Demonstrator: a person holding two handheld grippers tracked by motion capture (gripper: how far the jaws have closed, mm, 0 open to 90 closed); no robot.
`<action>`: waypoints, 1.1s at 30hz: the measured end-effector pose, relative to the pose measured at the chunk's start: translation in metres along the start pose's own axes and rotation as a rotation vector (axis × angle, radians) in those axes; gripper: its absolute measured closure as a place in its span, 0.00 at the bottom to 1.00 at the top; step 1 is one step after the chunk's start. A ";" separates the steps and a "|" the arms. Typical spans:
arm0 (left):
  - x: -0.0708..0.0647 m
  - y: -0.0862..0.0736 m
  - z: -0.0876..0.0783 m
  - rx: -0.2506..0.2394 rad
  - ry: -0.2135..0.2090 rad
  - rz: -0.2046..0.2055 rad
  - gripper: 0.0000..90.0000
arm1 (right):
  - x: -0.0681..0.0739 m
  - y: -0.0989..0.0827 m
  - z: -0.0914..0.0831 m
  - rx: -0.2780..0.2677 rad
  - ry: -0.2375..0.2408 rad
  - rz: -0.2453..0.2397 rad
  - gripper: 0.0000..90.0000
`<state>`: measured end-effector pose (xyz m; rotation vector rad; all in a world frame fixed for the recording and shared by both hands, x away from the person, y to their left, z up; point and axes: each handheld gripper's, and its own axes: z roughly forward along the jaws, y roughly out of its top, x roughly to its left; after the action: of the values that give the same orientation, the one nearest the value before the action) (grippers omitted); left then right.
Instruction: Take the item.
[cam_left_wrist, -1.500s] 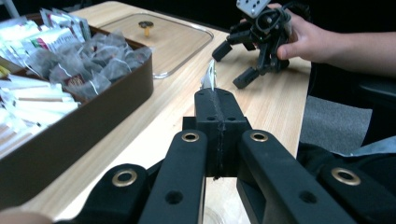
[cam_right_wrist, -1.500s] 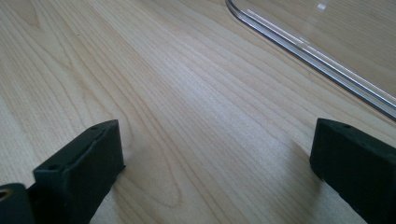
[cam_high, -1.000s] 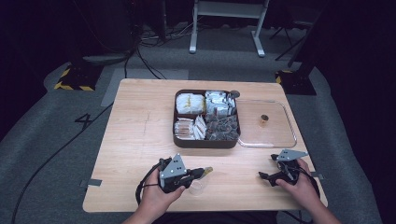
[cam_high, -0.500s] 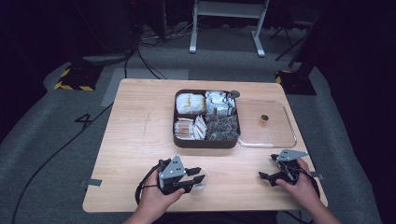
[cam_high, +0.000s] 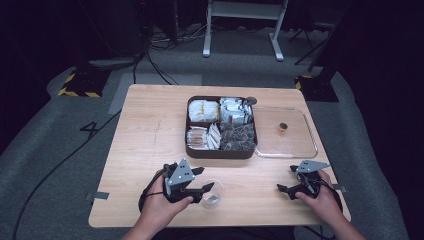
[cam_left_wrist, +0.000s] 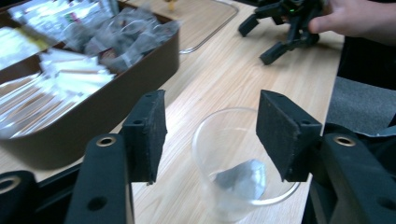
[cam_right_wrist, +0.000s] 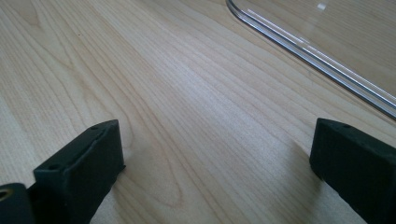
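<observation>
Glass cup (cam_left_wrist: 243, 163), clear with a small grey packet (cam_left_wrist: 243, 179) lying in its bottom, stands near the near edge of the wooden table (cam_high: 150, 145), left of centre. Left gripper (cam_high: 206, 181) has just been opening; its jaws flank the cup without pressing it. Right gripper (cam_high: 286, 180) rests wide open on bare wood at the near right, holding nothing. Packets in the brown tray (cam_high: 220, 151) blur together. Grey carpet and cables surround the table.

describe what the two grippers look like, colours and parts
Both are black, two-jawed tools. The left gripper has flat rectangular black pads on arms with round bolt holes, a grey three-cornered plate on top and a black cable looping behind. The right gripper carries the same grey plate.
</observation>
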<state>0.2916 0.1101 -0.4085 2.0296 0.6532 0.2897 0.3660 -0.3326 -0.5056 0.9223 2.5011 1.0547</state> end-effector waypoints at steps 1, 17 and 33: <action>0.002 0.000 -0.002 0.005 0.011 -0.001 0.47 | 0.000 0.000 0.000 0.000 0.001 -0.001 0.03; 0.031 -0.021 -0.040 0.084 0.108 -0.012 0.35 | 0.001 0.000 -0.001 0.001 0.002 -0.002 0.03; 0.068 -0.063 -0.059 0.166 0.199 -0.094 0.30 | 0.001 0.000 -0.001 0.001 0.004 -0.003 0.03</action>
<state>0.3005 0.2158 -0.4356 2.1369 0.9196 0.3963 0.3648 -0.3325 -0.5055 0.9173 2.5058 1.0556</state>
